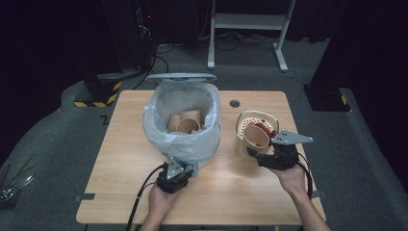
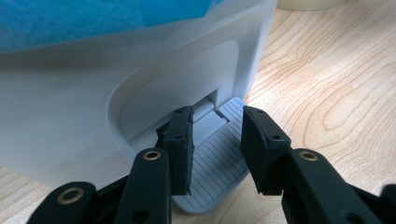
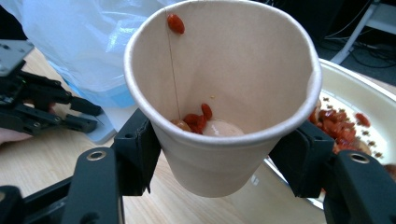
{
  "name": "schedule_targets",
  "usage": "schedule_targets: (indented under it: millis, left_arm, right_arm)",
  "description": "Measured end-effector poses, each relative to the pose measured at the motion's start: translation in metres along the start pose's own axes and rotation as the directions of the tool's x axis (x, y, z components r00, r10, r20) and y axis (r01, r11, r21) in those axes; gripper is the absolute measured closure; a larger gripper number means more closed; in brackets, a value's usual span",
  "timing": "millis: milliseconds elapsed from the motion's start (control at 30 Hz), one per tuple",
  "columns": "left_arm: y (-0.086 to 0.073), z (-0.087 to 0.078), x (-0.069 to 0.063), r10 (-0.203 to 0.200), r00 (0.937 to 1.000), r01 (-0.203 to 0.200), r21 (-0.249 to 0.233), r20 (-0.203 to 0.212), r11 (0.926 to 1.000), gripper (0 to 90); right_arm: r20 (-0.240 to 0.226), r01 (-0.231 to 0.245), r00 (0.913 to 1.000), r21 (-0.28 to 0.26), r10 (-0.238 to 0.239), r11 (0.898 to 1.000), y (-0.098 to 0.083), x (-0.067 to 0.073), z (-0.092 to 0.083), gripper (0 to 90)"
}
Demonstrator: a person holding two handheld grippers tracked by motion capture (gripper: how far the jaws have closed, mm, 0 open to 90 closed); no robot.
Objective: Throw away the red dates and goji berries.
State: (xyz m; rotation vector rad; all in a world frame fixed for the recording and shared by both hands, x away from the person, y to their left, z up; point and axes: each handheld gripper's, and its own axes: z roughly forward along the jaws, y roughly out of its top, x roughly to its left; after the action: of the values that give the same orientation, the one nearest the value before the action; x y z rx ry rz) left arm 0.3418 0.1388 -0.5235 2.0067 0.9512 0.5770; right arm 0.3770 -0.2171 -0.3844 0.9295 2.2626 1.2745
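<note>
The right gripper (image 3: 219, 154) was clamped on a tan paper cup (image 3: 219, 88), its jaws pressing the cup's opposite sides. The cup was tilted, its mouth toward the gripper's camera, with a few red berries and a pale lump left in its bottom. A cream perforated strainer bowl (image 1: 257, 120) holding red scraps lay just beyond and below the cup. The white pedal bin lined with a clear plastic bag (image 1: 183, 122) stood to that gripper's left, nearer the left gripper (image 2: 217, 144), whose jaws rested apart on the bin's grey ribbed pedal (image 2: 219, 163), gripping nothing. No writing was readable.
</note>
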Motion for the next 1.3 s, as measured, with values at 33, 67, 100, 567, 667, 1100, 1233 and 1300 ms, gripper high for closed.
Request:
schedule_targets:
  millis: [33, 67, 100, 567, 667, 1100, 1233, 1300]
  left_arm:
    - [0.000, 0.000, 0.000, 0.000, 1.0000, 0.000, 0.001, 0.000, 1.0000, 64.0]
    - [0.000, 0.000, 0.000, 0.000, 1.0000, 0.000, 0.000, 0.000, 1.0000, 64.0]
    - [0.000, 0.000, 0.000, -0.001, 1.0000, 0.001, 0.001, 0.000, 1.0000, 64.0]
    - [0.000, 0.000, 0.001, 0.004, 1.0000, -0.004, 0.003, 0.002, 1.0000, 63.7]
    - [0.000, 0.000, 0.001, 0.004, 1.0000, -0.004, 0.003, 0.002, 1.0000, 63.6]
    - [0.000, 0.000, 0.000, -0.002, 1.0000, 0.002, -0.003, 0.003, 1.0000, 63.3]
    - [0.000, 0.000, 0.001, -0.003, 1.0000, 0.003, -0.003, 0.005, 1.0000, 63.1]
    - [0.000, 0.000, 0.000, -0.003, 1.0000, 0.003, -0.003, 0.004, 1.0000, 63.1]
  right_arm:
    - [0.000, 0.002, 1.0000, 0.005, -0.002, 1.000, 0.002, 0.000, 0.000, 37.4]
    - [-0.002, 0.007, 1.0000, 0.007, -0.007, 1.000, 0.004, -0.001, 0.001, 37.3]
    - [-0.004, 0.011, 0.9999, 0.006, -0.011, 1.000, 0.007, -0.001, 0.001, 37.3]
    - [-0.042, 0.031, 0.9986, -0.048, -0.033, 0.998, 0.035, -0.003, 0.011, 37.3]
    - [-0.044, 0.034, 0.9983, -0.053, -0.037, 0.998, 0.040, -0.004, 0.013, 37.3]
    - [-0.069, 0.023, 0.9973, -0.054, -0.027, 0.998, 0.061, -0.006, 0.019, 37.3]
    - [-0.061, 0.034, 0.9975, -0.049, -0.037, 0.998, 0.065, -0.005, 0.022, 37.3]
    - [-0.061, 0.041, 0.9972, -0.049, -0.044, 0.998, 0.068, -0.003, 0.022, 37.3]
